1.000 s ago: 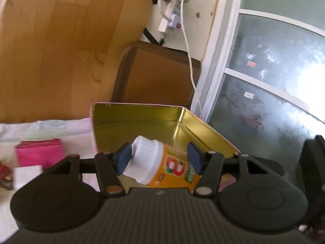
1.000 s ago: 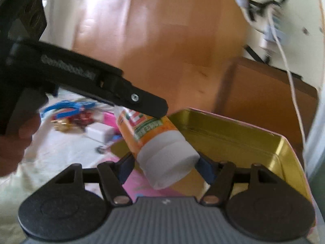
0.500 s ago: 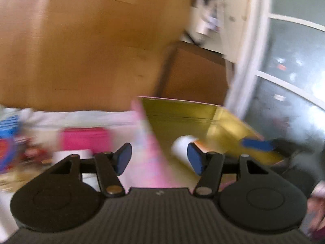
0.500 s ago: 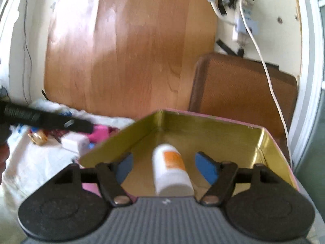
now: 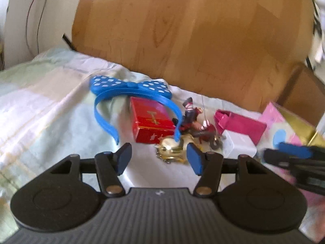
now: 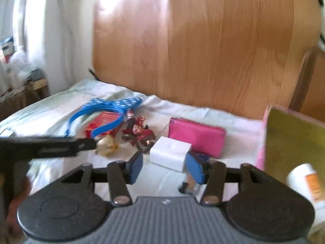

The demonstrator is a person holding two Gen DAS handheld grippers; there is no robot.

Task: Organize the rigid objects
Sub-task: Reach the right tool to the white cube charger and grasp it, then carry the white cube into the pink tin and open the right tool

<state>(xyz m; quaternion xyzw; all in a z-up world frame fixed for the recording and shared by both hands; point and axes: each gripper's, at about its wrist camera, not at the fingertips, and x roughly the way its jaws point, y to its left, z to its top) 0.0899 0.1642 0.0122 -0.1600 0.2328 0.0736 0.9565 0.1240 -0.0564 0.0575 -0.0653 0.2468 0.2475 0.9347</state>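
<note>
Glossy gold ornament point(image 5: 169, 149) (rounded), red box point(image 5: 151, 125)

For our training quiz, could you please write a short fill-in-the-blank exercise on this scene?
1. The headband with the polka-dot bow is ____ in colour.
2. The headband arches over a ____ box.
3. In the right wrist view, the white box lies just in front of the ____ pouch.
4. The jaws of the left gripper and the right gripper are both ____.

Missing words: blue; red; pink; open
</note>
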